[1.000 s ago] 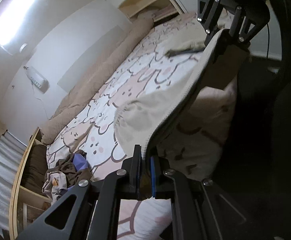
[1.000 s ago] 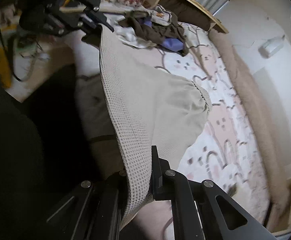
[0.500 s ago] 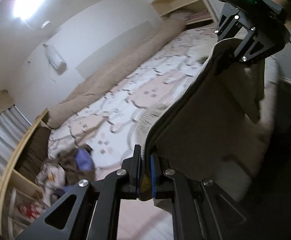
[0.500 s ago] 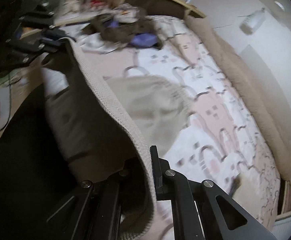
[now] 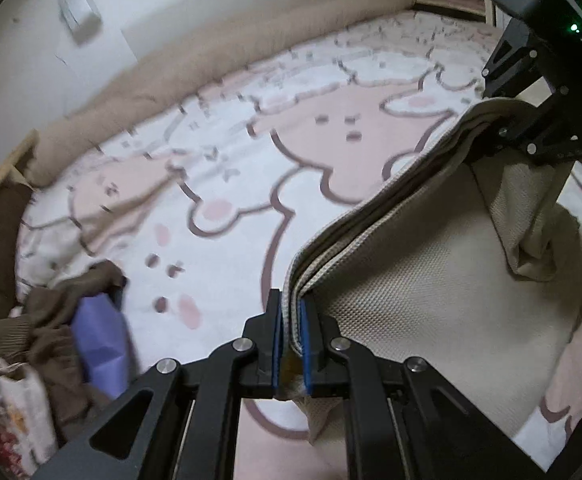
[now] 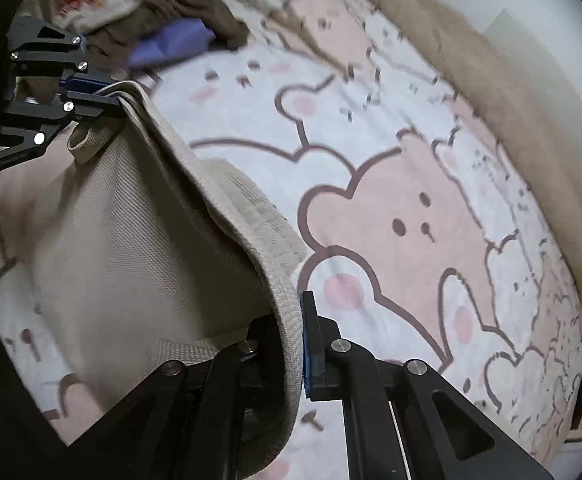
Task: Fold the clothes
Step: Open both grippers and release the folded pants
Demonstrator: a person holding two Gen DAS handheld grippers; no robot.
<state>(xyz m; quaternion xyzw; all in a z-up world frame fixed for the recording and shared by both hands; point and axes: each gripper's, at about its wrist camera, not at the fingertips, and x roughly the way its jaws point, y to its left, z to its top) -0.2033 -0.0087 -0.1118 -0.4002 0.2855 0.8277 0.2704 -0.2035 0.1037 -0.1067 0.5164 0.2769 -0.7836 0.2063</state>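
Observation:
A beige waffle-knit garment (image 5: pixel 431 280) hangs stretched between my two grippers above the bed. My left gripper (image 5: pixel 290 332) is shut on one end of its folded top edge. My right gripper (image 6: pixel 291 336) is shut on the other end. The right gripper also shows in the left wrist view (image 5: pixel 503 128), and the left gripper shows in the right wrist view (image 6: pixel 107 94). The cloth (image 6: pixel 139 248) sags between them with several layers at the edge, and its lower part drapes toward the bedsheet.
The bed has a white and pink bear-print sheet (image 5: pixel 331 128). A long beige bolster (image 5: pixel 195 64) runs along the wall. A pile of brown, purple and patterned clothes (image 5: pixel 71 320) lies at one end of the bed; it also shows in the right wrist view (image 6: pixel 171 28).
Both grippers have swung from beside the bed to over it, carrying the beige garment. The garment now hangs lower, close to the sheet, with its top edge still taut.

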